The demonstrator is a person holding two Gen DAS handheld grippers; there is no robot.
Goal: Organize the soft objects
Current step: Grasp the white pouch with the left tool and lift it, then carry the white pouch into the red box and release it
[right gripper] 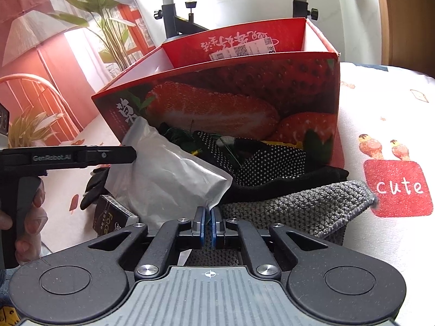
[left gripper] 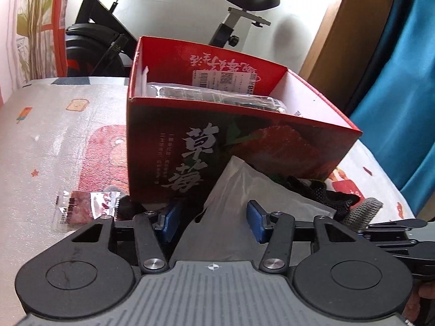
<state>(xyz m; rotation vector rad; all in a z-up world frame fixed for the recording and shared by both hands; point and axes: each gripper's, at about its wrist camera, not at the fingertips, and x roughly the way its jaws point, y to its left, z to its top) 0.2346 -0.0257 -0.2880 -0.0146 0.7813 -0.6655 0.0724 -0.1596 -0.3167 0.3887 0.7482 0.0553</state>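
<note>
A red cardboard box [right gripper: 244,87] carried large strawberry photographs and white Chinese lettering on a dark panel. Against it leaned a silvery-white pouch [right gripper: 168,174], black gloves [right gripper: 272,163] dotted with white, and a grey knitted cloth [right gripper: 299,206]. The white cover [right gripper: 380,108] beneath showed small cartoon prints and a red square reading "cute". Blue pads lined the black tongs [right gripper: 208,226].

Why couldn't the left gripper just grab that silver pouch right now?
It probably could. The left gripper stands open with the silver pouch already between its fingers, nothing blocking. The right gripper pinches the pouch's corner.
</note>
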